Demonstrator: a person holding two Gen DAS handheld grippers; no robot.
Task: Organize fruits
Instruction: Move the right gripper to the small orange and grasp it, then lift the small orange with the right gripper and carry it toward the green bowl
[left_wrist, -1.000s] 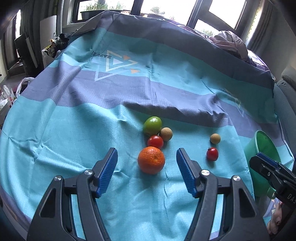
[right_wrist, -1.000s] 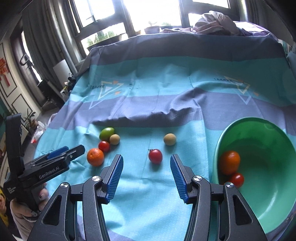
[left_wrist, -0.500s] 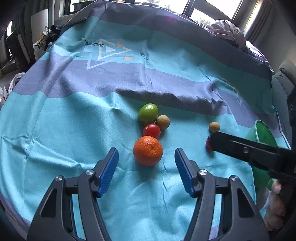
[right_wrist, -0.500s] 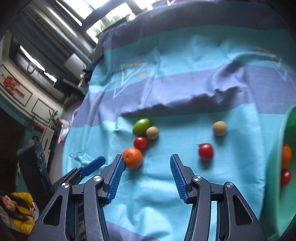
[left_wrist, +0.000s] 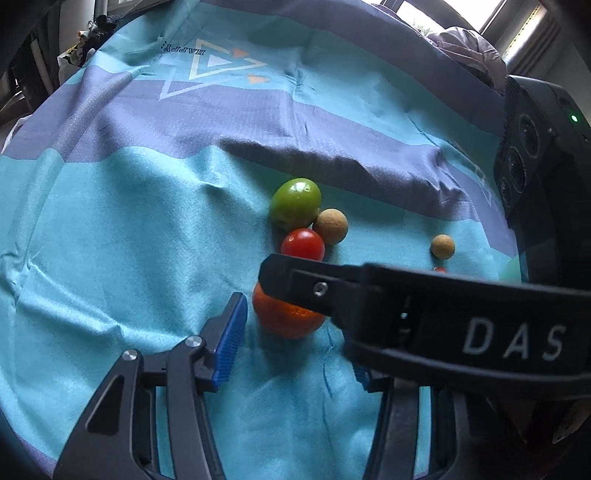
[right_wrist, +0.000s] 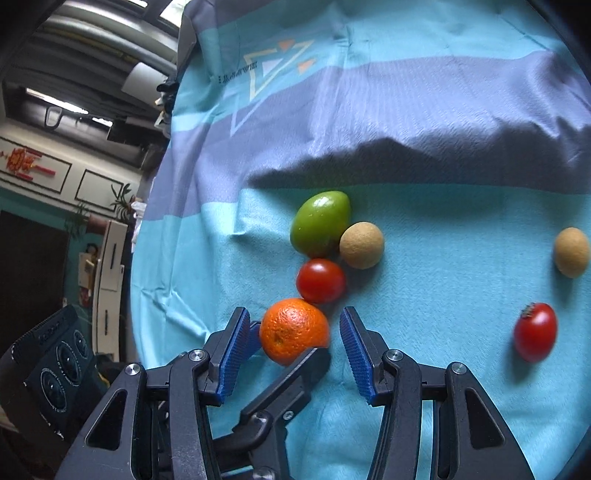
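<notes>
Lying near the middle of the striped cloth (left_wrist: 147, 221), the orange (left_wrist: 284, 325) is the nearest piece of a small cluster. Just beyond it a red tomato (left_wrist: 303, 243) is found, and further away a green fruit (left_wrist: 295, 201) with a round brown fruit (left_wrist: 330, 226) at its right side. A second brown fruit (right_wrist: 570, 252) and a second tomato (right_wrist: 535, 331) are seen well apart on the right.

The orange is enclosed by the fingers of the left gripper (left_wrist: 295, 325), which have just been closing. Whether the pads already press on the peel cannot be told, because one finger is hidden behind the right gripper (right_wrist: 292, 314). The fingers of the right gripper are spread, and nothing is pinched by them.

The orange is judged to be firm and rather light, with a rough peel that gives good friction. As it is round, it may be rolled away by a push from one side only. It is best taken across its widest part, on the left and right sides, with moderate pressure. The soft tomato behind it should not be pushed.
</notes>
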